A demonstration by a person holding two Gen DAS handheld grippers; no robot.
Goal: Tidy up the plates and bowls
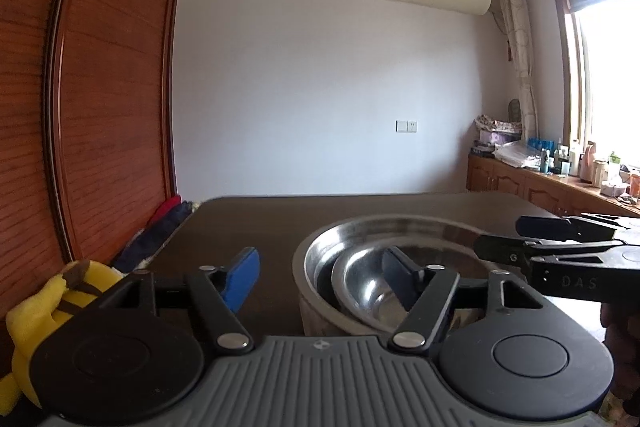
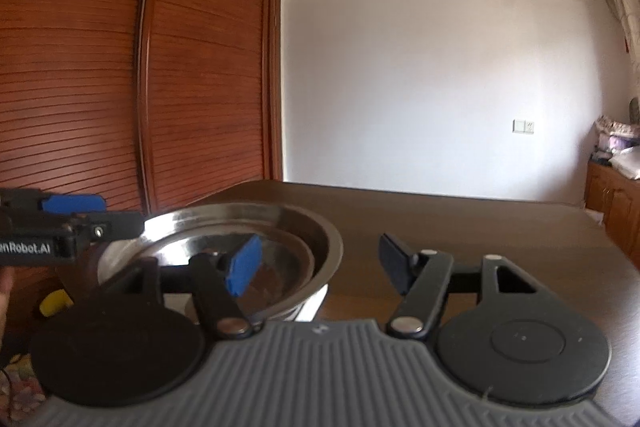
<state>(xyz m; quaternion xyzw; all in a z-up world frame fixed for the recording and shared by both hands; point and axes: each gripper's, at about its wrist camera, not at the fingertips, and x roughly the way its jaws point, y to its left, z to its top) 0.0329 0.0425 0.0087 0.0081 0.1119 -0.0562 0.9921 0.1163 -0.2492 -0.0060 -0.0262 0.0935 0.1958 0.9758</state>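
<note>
A large steel bowl stands on the dark table, with a smaller steel bowl nested inside it. My left gripper is open and straddles the bowls' left rims: its blue-padded finger is outside, the dark one inside. My right gripper is open too and straddles the large bowl's right rim, with its blue pad inside. Each gripper shows in the other's view, the right gripper at the bowl's right edge and the left gripper at its left. Neither visibly clamps a rim.
A wooden wardrobe stands to the left. A yellow plush toy and a pile of red and navy cloth lie beside the table's left edge. A sideboard with bottles runs under the window at the right.
</note>
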